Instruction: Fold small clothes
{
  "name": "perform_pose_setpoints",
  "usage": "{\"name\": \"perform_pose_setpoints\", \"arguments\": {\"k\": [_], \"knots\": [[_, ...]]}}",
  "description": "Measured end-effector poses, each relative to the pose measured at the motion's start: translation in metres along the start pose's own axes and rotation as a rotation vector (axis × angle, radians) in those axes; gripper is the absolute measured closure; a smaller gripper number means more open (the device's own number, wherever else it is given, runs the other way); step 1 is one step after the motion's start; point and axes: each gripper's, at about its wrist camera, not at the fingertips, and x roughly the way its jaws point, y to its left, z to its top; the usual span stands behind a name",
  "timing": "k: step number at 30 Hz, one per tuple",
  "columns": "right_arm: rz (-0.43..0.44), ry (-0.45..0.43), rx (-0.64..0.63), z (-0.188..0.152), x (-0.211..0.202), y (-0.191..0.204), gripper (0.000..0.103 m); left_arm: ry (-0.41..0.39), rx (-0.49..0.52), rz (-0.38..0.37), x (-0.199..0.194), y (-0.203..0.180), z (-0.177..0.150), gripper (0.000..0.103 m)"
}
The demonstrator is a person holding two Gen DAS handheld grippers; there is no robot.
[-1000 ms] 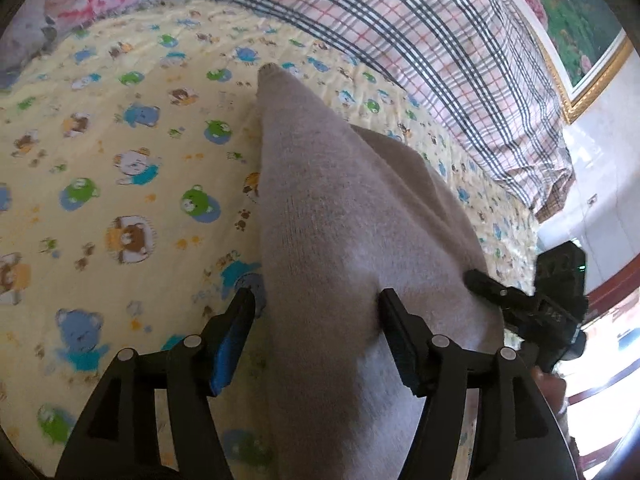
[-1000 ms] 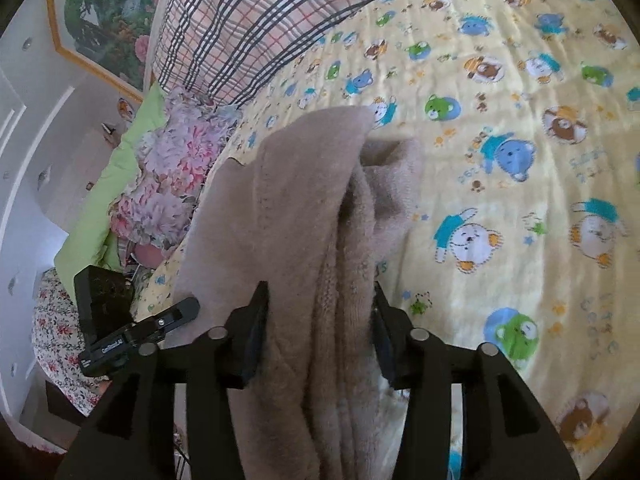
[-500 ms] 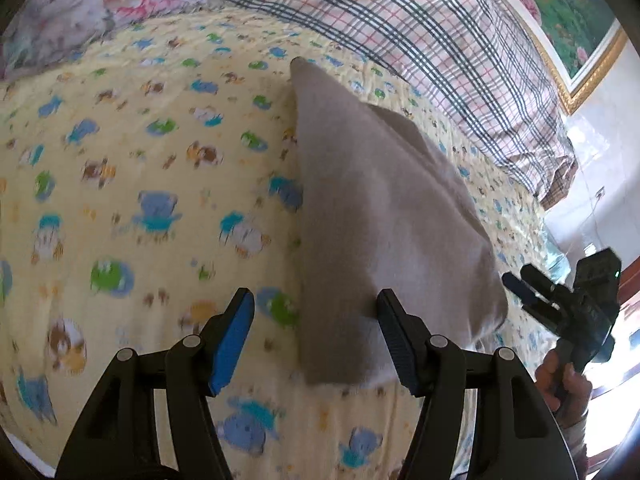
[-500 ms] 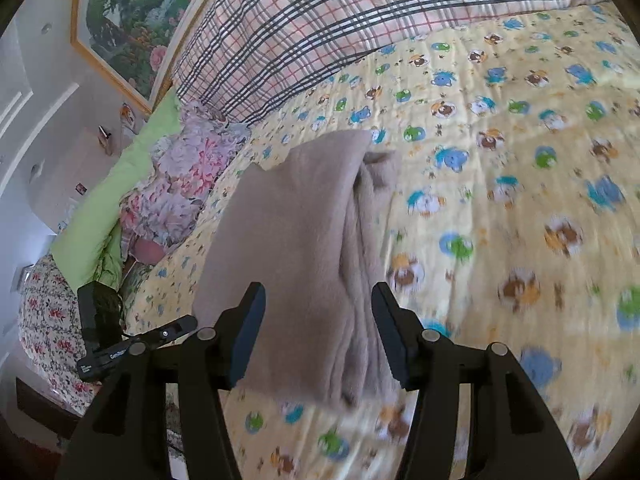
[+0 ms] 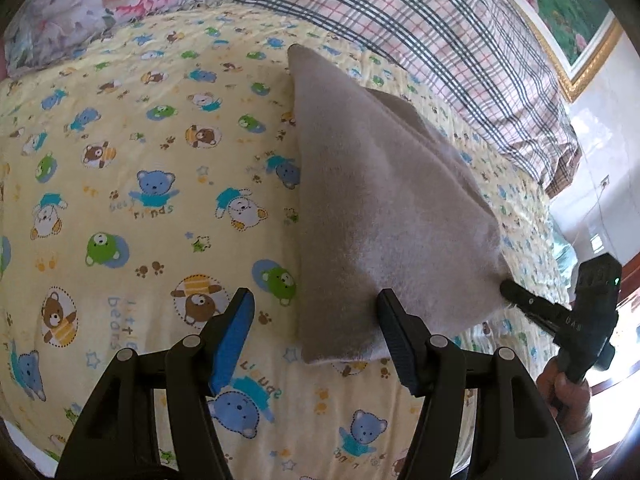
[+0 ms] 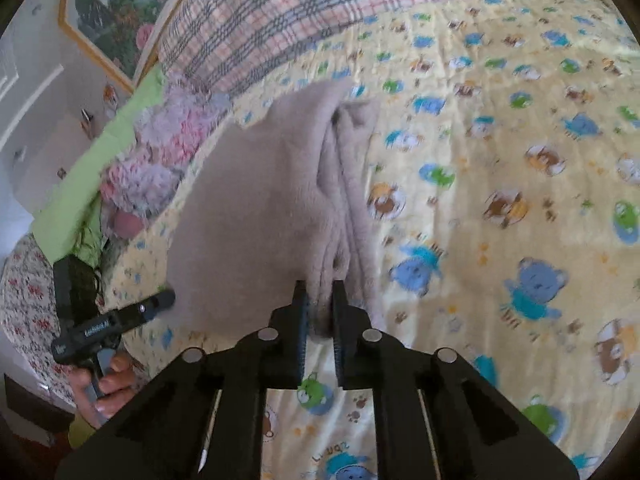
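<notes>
a: where is the garment lying?

b: a folded beige garment (image 5: 384, 216) is laid on the bear-print sheet (image 5: 132, 184). its near layered edge is pinched by the right gripper (image 6: 320, 292), whose jaws have just been closing onto the cloth.

a: and the left gripper (image 5: 316, 312)?

b: held open, nothing gripped; the near corner lies between its jaws, apparently untouched.

a: what might go wrong?

b: if only some layers are caught, the fold could be dragged apart when pulled.

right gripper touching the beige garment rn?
Touching. The right wrist view shows the right gripper, whose jaws have just been closing, pinching the near edge of the beige garment between its pads.
</notes>
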Motion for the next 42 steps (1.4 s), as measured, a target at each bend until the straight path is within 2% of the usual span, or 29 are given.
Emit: {"name": "perform_pose_setpoints", "arguments": {"k": [5,7,11,14,16,18,23,28,34,38,42], "knots": [[-0.091,0.036,-0.066,-0.004,0.012,0.002,0.094,0.006,0.043,0.062,0.017,-0.001,-0.008,0.038],[-0.131,0.053,-0.087,-0.01,0.022,0.001,0.094,-0.009,0.092,0.104,0.019,-0.007,-0.01,0.037],[-0.137,0.038,-0.061,-0.01,0.02,-0.001,0.093,-0.018,0.114,0.133,0.012,-0.013,-0.01,0.037],[-0.123,0.017,-0.049,-0.01,0.008,0.002,0.086,-0.027,0.098,0.118,0.003,-0.011,-0.01,0.039],[-0.142,0.0,-0.056,-0.011,0.0,0.007,0.064,-0.036,0.095,0.116,-0.006,-0.011,-0.014,0.039],[-0.145,-0.026,-0.063,-0.013,-0.011,0.011,0.052,-0.044,0.098,0.115,-0.014,-0.015,-0.018,0.039],[-0.121,-0.08,-0.078,-0.018,-0.033,0.025,0.051,-0.066,0.11,0.115,-0.034,-0.022,-0.031,0.034],[-0.112,-0.106,-0.098,-0.031,-0.044,0.039,0.039,-0.085,0.131,0.128,-0.048,-0.027,-0.049,0.029],[-0.109,-0.105,-0.139,-0.049,-0.049,0.053,0.032,-0.088,0.168,0.162,-0.057,-0.029,-0.072,0.025],[-0.108,-0.102,-0.156,-0.059,-0.05,0.057,0.03,-0.078,0.18,0.165,-0.057,-0.026,-0.072,0.025],[-0.107,-0.1,-0.159,-0.055,-0.049,0.058,0.03,-0.105,0.173,0.172,-0.062,-0.024,-0.06,0.025]]}}
